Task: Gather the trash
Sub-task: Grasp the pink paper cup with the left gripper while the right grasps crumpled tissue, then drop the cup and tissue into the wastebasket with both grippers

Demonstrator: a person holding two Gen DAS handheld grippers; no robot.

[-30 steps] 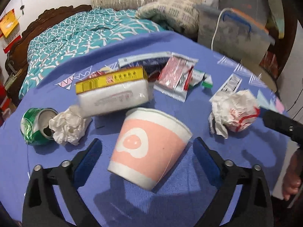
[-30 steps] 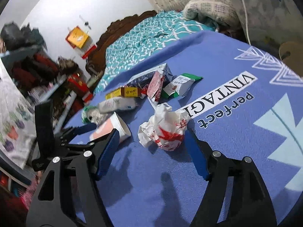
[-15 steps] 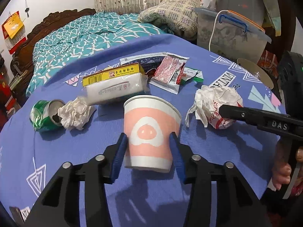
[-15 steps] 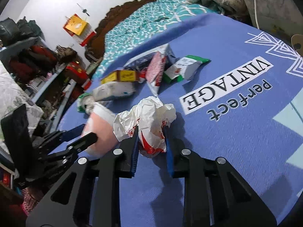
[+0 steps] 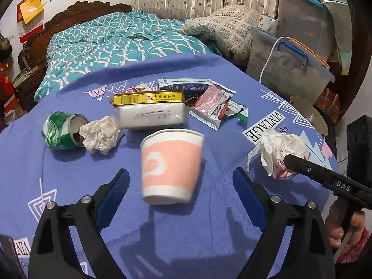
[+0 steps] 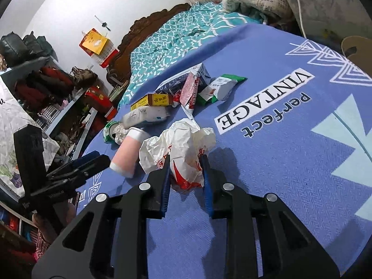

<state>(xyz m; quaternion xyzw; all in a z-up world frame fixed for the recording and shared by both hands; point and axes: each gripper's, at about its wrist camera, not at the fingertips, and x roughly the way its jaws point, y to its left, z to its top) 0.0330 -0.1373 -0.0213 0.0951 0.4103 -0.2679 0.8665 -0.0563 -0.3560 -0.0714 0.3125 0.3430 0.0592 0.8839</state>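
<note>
Right hand-held gripper (image 6: 186, 174): clamped on crumpled plastic bag (image 6: 179, 148), low over bench (image 6: 290, 162) | Left hand-held gripper (image 5: 179, 181): jaws opening, pink paper cup (image 5: 171, 165) between, unpressed | You: re-close squarely on cup's middle, gently.

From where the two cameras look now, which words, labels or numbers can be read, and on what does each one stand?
"VINTAGE": on the blue tablecloth, white on a black bar.
"perfect": on the same cloth, beside that bar.
"DAS": on the right gripper, on its finger.
Yellow box: printed characters, too small to read.
White tissue pack, red snack wrapper, crumpled plastic bag: print too blurred to read.
</note>
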